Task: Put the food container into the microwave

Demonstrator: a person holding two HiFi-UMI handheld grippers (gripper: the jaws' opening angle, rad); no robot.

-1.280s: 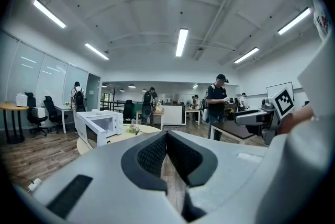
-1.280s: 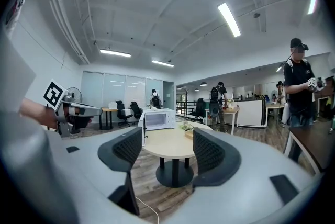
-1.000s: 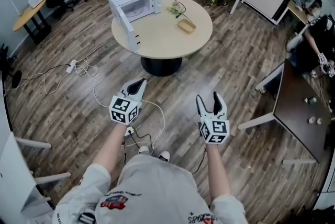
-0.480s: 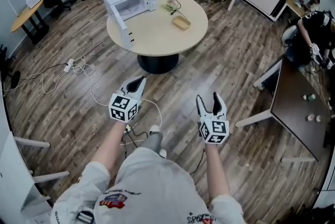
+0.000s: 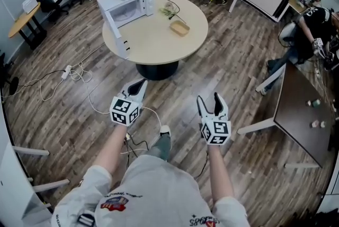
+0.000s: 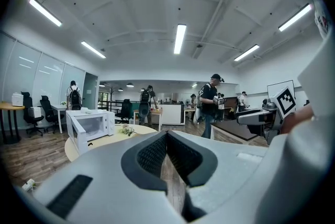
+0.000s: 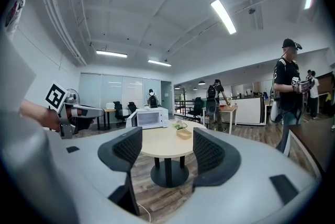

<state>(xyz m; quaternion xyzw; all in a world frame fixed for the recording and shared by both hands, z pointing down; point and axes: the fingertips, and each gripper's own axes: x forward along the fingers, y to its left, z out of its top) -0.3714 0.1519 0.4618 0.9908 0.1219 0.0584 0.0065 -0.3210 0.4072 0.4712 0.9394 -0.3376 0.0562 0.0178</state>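
Observation:
A white microwave (image 5: 127, 4) with its door swung open stands on the far left of a round beige table (image 5: 153, 40). A shallow tan food container (image 5: 179, 28) lies on the table to the right of it. Both grippers hang over the wooden floor, well short of the table. My left gripper (image 5: 139, 85) is shut with nothing in it; its jaws meet (image 6: 167, 136), with the microwave (image 6: 91, 126) beyond. My right gripper (image 5: 207, 101) is open and empty (image 7: 166, 147). Between its pads I see the table (image 7: 162, 143), the container (image 7: 184, 134) and the microwave (image 7: 149, 118).
Cables and a power strip (image 5: 69, 69) trail over the floor left of the table's black pedestal (image 5: 156, 69). A dark desk (image 5: 304, 114) stands at the right, with a person (image 5: 312, 24) beyond it. Desks and office chairs line the far side.
The person carrying me has stepped forward; a shoe now shows below the grippers. The table has shifted slightly left in view. Both grippers keep their pose and state.

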